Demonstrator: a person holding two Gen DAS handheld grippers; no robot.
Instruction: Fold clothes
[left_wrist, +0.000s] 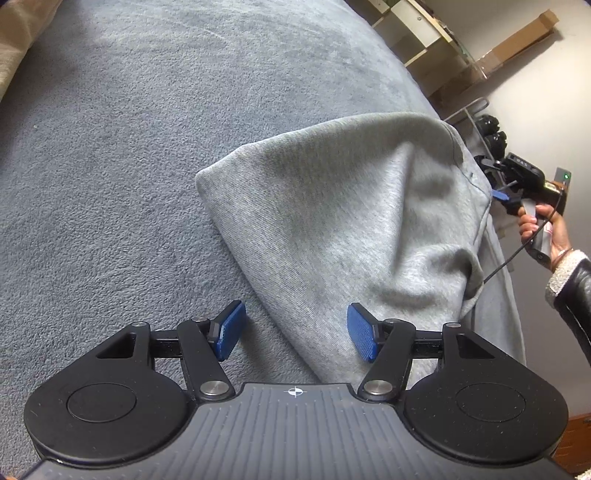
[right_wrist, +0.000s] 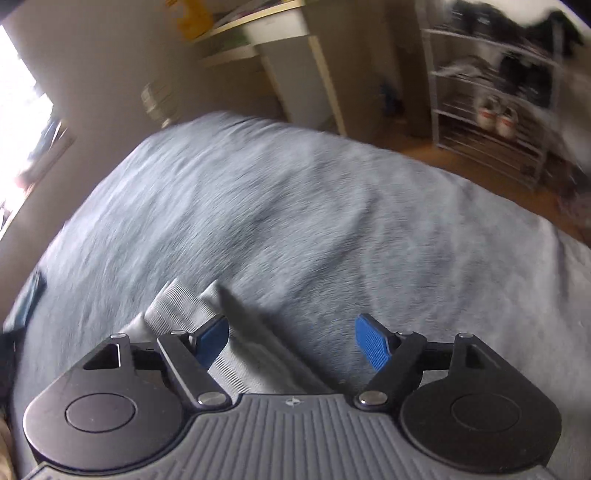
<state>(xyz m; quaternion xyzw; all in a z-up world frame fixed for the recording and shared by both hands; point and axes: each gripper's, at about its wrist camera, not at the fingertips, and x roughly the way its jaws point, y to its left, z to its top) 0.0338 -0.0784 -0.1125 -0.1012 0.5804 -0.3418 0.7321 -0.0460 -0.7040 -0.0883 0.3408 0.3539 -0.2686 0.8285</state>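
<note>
A light grey sweatshirt (left_wrist: 332, 221) lies folded over on a blue-grey blanket (left_wrist: 110, 166) that covers the bed. My left gripper (left_wrist: 293, 330) is open just above the garment's near edge, holding nothing. In the left wrist view the right gripper (left_wrist: 506, 192) hovers by the garment's far right side, held in a hand. In the right wrist view my right gripper (right_wrist: 291, 341) is open and empty over the blanket (right_wrist: 295, 221). A ribbed grey part of the garment (right_wrist: 184, 306) lies under its left finger. That view is blurred.
A shoe rack with shoes (right_wrist: 495, 114) and white shelving (right_wrist: 295, 62) stand beyond the bed on a wooden floor. A cardboard box (left_wrist: 517, 40) sits on shelves at the upper right. A bright window (right_wrist: 18, 110) is on the left.
</note>
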